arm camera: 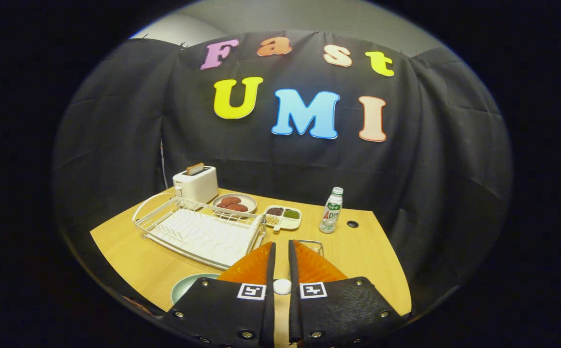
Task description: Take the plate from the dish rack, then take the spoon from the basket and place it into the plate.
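Note:
My gripper [281,244] hangs above the near end of the wooden table [357,261], its fingers drawn close together. A small white rounded piece [282,286], apparently the spoon's handle end, is pinched between them near their base. The rest of the spoon is hidden. A pale green plate [189,286] lies flat on the table just left of the fingers, partly covered by them. The white wire dish rack [198,232] stands beyond the plate with nothing in it. A corner of the wire basket [313,244] peeks out just behind the right finger.
A white toaster [195,182] with a slice of bread stands at the back left. Beside it are a plate of reddish-brown patties [234,203], a compartment tray [282,216] and a small bottle [332,210]. A cable hole [352,224] lies right of the bottle.

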Available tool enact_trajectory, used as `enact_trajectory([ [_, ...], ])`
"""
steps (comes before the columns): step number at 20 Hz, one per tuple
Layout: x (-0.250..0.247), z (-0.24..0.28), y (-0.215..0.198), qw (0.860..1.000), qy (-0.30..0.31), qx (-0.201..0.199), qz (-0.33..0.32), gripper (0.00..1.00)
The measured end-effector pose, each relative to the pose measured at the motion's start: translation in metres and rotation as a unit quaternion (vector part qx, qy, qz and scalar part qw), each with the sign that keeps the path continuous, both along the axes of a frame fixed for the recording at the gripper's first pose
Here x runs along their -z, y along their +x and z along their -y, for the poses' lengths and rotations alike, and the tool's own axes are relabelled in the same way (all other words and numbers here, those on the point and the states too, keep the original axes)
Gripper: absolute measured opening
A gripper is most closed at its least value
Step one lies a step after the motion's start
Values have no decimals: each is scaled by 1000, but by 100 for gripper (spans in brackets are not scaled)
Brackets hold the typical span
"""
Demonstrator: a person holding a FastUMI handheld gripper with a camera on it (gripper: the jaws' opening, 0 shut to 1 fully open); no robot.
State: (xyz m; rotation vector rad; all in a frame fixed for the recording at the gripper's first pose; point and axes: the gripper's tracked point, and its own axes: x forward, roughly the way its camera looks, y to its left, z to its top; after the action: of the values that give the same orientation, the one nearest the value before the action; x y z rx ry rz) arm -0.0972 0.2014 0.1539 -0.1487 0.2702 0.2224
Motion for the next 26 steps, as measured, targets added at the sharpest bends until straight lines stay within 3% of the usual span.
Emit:
enact_trajectory([
  [12, 60, -80, 1, 989, -40, -113, -83, 12],
  [26, 90, -139, 8, 976, -55, -173, -121, 12],
])
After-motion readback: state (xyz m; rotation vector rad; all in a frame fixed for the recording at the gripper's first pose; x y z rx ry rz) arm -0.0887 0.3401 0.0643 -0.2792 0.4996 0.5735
